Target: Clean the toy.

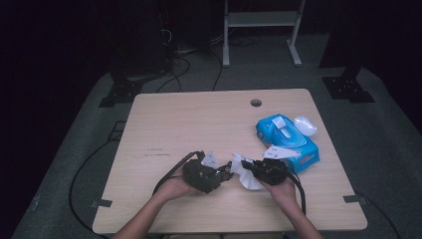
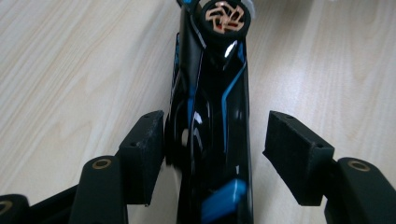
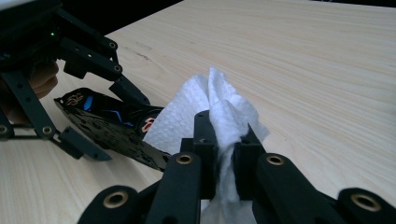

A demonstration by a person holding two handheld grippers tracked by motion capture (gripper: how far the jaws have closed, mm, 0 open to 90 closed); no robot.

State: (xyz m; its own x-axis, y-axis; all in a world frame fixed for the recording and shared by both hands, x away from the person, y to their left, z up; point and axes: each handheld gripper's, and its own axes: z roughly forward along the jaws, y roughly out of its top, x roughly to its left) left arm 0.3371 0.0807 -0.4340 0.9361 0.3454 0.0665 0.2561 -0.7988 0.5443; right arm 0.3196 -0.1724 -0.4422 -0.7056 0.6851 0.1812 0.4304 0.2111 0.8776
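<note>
Two forearms enter from the table's (image 1: pixel 164 119) near edge. At left, the left gripper (image 2: pixel 212 154) has its jaws spread either side of a glossy black object with blue lines (image 2: pixel 212 140); the left pad touches it, the right stands off. Right of it, at the table's front middle, the right gripper (image 3: pixel 225 149) pinches a white wipe (image 3: pixel 219 109) between pressed-together jaws, touching the black object's end. Farther right lies a blue wipes pack (image 1: pixel 288 139), a white lid (image 1: pixel 305 125) just beside it.

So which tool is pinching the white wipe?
The right tool: its jaws are shut on the white wipe. The left tool stands open around a shiny black thing with blue lines.
</note>
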